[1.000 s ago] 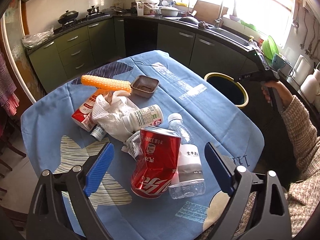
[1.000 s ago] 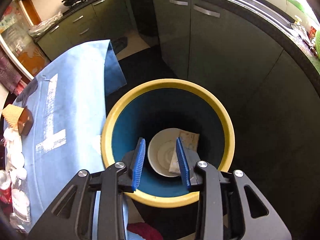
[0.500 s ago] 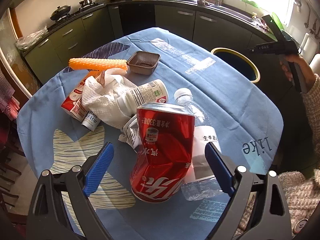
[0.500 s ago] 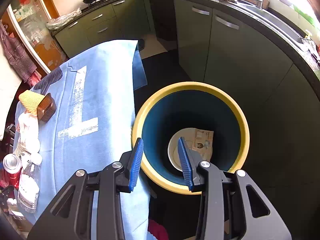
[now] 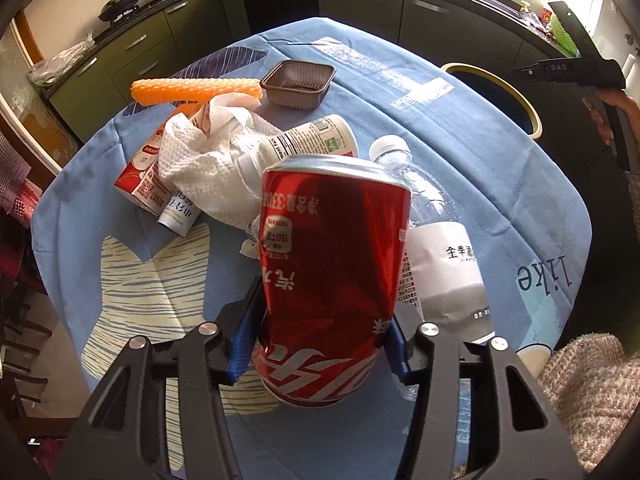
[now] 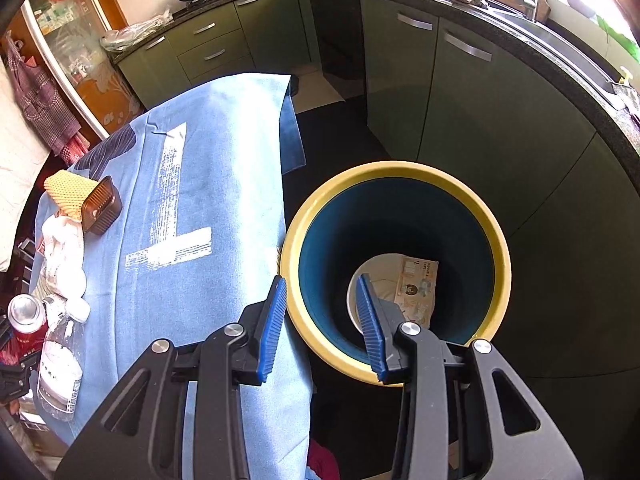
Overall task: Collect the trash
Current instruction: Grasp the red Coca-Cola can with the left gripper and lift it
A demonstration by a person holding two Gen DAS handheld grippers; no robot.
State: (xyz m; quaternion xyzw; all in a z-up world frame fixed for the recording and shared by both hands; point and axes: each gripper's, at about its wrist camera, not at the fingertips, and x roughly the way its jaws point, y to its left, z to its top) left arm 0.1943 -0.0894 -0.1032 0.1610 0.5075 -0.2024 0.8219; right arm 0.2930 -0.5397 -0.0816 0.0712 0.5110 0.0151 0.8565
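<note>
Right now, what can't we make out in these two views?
- Left wrist view: the red can hides much of the water bottle and the crumpled wrapper behind it.
- Left wrist view: the paper towel covers part of the milk carton.
- Right wrist view: the bin contents are partly behind the right gripper fingers.

A table covered by a blue cloth (image 5: pixel 460 168) is filling the middle of the left wrist frame. Lying on it toward the upper left: an orange foam sleeve (image 5: pixel 196 89), a brown tray (image 5: pixel 298 84), a crumpled white towel (image 5: pixel 204 160) overlapping a red carton (image 5: pixel 142 182), and a white bottle (image 5: pixel 312 144). A clear water bottle (image 5: pixel 440 248) is lying centre right.
</note>
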